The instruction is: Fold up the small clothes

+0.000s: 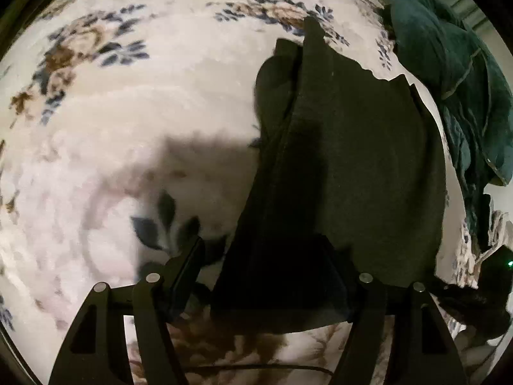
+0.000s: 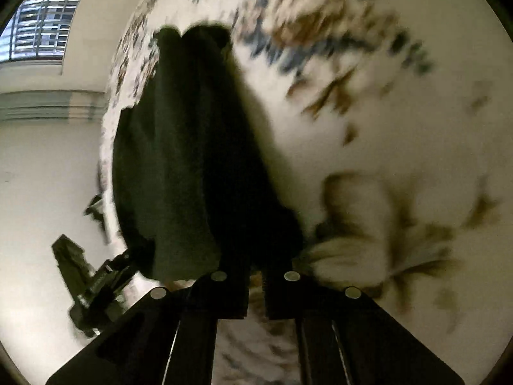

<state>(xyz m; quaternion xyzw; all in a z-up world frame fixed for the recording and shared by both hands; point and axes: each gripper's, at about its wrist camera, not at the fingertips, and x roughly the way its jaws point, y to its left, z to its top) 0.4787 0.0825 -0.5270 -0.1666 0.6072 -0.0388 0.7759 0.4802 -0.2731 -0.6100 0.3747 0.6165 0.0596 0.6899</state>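
A dark green garment [image 1: 336, 160] lies as a long narrow strip on the white floral blanket [image 1: 128, 128]. In the left wrist view my left gripper [image 1: 263, 263] is open, its fingers spread wide. The strip's near end lies between and over them, and no pad presses on it. In the right wrist view the same garment [image 2: 179, 160] stretches away from my right gripper [image 2: 256, 272], whose fingers stand close together, shut. Blanket shows through the slit between the pads. The fingertips merge with the dark cloth's near edge, so a pinch there cannot be made out.
A crumpled teal garment [image 1: 449, 80] lies at the blanket's right edge. A dark device with a green light [image 1: 500, 263] sits at the lower right. Beyond the bed edge are pale floor, a dark apparatus [image 2: 86, 276] and a barred window [image 2: 41, 29].
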